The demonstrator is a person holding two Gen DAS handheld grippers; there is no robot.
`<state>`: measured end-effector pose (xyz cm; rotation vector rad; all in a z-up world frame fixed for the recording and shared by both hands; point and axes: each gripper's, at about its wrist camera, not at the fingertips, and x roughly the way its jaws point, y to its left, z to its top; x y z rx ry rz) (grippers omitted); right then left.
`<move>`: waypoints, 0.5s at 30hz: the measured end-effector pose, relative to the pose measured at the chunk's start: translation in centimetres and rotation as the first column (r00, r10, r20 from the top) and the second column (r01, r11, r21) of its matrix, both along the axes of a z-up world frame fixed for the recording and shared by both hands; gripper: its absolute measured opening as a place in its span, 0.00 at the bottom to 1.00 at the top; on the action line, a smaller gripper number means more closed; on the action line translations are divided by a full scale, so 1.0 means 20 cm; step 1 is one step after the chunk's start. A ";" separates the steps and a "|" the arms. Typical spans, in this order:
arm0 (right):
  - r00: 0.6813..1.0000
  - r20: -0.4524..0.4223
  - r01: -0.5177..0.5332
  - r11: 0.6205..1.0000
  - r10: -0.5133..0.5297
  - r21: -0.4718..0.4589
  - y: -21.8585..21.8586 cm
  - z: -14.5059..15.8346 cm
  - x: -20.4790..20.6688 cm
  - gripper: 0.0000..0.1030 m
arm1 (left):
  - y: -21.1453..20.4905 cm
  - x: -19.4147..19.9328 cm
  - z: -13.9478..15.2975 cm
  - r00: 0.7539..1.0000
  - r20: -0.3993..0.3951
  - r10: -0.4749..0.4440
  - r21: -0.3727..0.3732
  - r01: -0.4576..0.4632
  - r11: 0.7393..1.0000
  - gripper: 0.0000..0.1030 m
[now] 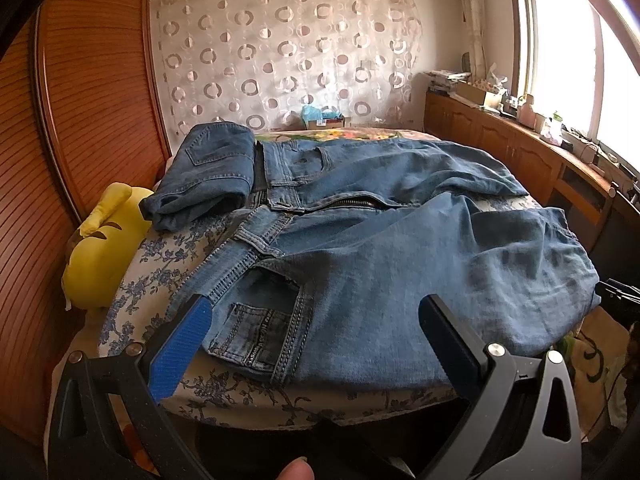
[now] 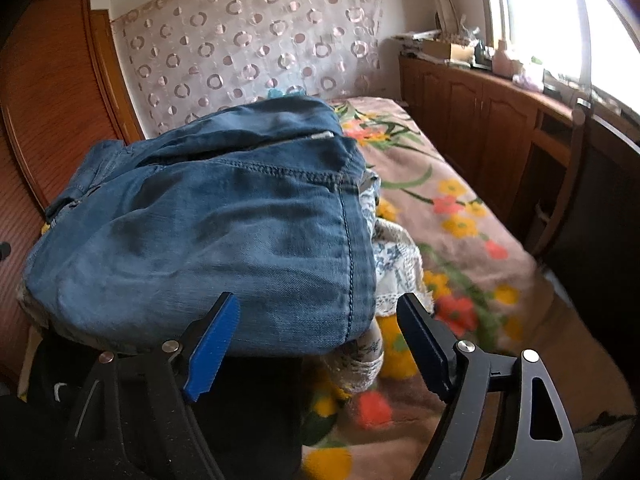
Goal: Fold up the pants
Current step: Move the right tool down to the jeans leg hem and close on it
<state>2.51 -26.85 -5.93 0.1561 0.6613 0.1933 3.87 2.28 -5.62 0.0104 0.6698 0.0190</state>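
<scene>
Denim, faded blue with pale stitching: jeans [image 1: 360,248] spread unfolded across a bed [image 1: 160,264], waistband and open zip toward the left, legs running off right and hanging past the bed's edge. Coin pocket with printed trim sits nearest the left wrist camera. Beyond the waistband, a second pair [image 1: 208,176], already folded into a thick block, lying against the spread pair's top edge. Underneath, a sheet with blue floral print on cream, soft and creased.

Left gripper [image 1: 316,320] hovering over the near thigh, fingers [image 1: 184,344] spread wide, ribbed blue pad on one side, dark pad on the other, gripping nothing. Thumb tip visible at the bottom edge.

Seen only from the left: a yellow plush [image 1: 100,248] wedged between bed and ribbed wooden panel [image 1: 80,120].

Right wrist view, closer and lower: a denim leg end [image 2: 208,248] draped over the bed corner, seam with dark topstitching running down its right side, lace-edged sheet peeking out below it. Right gripper [image 2: 316,320] also parted and clear of cloth, its left pad just beside the hem.

Seen mainly from the right: a brown blanket [image 2: 460,220] with red and yellow flowers. Both views share a sheer curtain [image 1: 280,48] patterned in rings, wooden cabinets [image 1: 500,140] under a bright window.
</scene>
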 end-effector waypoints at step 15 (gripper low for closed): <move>0.998 -0.008 -0.066 0.992 0.068 0.106 -0.15 -0.01 0.01 0.35 | 0.03 0.00 -0.03 1.000 -0.012 0.017 0.002 -0.017 1.000 1.00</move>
